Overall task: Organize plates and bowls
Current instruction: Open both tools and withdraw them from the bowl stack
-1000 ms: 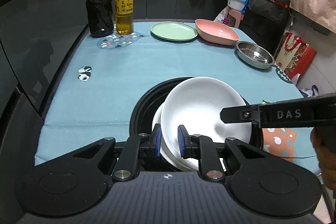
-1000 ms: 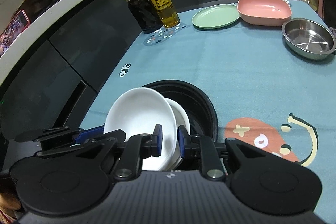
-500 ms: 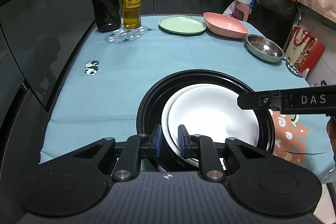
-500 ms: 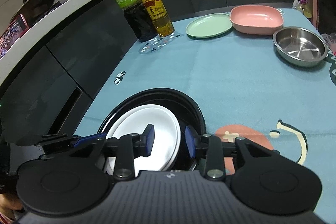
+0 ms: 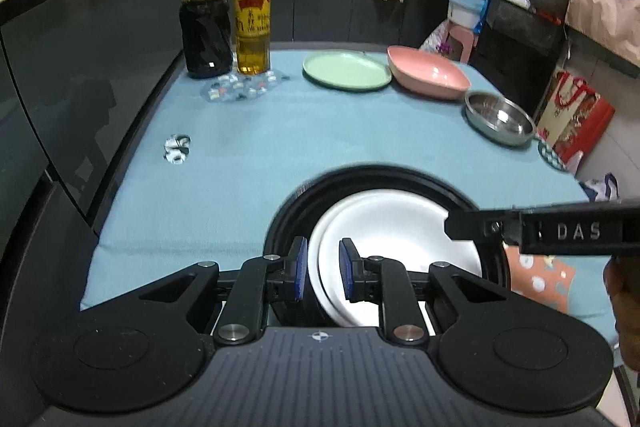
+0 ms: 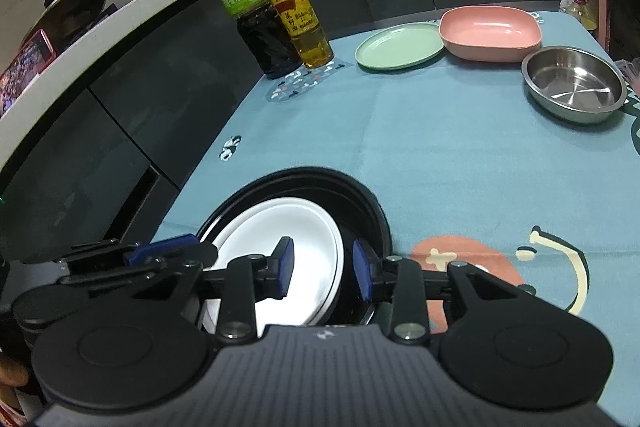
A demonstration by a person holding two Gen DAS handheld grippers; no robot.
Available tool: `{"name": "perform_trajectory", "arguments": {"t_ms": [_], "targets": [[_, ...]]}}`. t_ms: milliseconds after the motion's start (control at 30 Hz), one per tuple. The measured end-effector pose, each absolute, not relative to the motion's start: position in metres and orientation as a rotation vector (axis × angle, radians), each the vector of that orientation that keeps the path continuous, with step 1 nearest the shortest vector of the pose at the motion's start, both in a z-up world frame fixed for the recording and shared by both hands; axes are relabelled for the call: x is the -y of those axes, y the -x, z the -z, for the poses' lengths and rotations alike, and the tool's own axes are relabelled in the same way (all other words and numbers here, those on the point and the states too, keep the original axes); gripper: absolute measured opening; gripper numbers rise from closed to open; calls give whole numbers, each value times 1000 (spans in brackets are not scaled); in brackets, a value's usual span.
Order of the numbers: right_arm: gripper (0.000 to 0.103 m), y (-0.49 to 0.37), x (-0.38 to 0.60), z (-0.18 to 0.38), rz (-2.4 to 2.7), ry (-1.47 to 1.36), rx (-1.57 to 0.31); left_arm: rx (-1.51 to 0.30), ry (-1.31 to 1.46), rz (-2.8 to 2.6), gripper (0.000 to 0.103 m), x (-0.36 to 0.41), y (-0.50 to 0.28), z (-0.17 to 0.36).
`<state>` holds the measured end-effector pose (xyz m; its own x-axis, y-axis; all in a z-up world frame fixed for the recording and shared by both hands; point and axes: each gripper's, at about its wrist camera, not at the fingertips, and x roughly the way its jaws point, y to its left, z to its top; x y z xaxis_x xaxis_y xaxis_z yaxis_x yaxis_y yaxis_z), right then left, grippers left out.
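Between both grippers, white plates lie in black dish; left gripper pinches the rim, right gripper apart.

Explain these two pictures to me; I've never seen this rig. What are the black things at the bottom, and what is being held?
There is no robot. A person holds a two-finger gripper in each hand, and each one carries a wide-angle camera looking along its fingers. One picture comes from the left gripper, the other from the right gripper.

On the blue tablecloth are a green plate, a pink bowl, a steel bowl and two bottles. Nearest is a black pan holding stacked white plates.

The left gripper's jaws are closed on the plates' rim. The right gripper's jaws stand open astride the opposite rim, gripping nothing.
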<state>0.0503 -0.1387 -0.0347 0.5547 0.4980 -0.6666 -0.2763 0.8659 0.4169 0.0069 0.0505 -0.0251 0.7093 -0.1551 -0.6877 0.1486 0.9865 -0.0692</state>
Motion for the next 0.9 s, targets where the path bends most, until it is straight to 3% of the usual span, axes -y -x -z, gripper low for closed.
{"name": "perform_trajectory", "arguments": {"t_ms": [533,900], "targets": [[24,-89,165,31,-361,-344,-855,-759,-7,132,17,-39,-52,16],[24,-147,173,38,-307,-359,-890,-778,80,99,29,-51,-138,12]]}}
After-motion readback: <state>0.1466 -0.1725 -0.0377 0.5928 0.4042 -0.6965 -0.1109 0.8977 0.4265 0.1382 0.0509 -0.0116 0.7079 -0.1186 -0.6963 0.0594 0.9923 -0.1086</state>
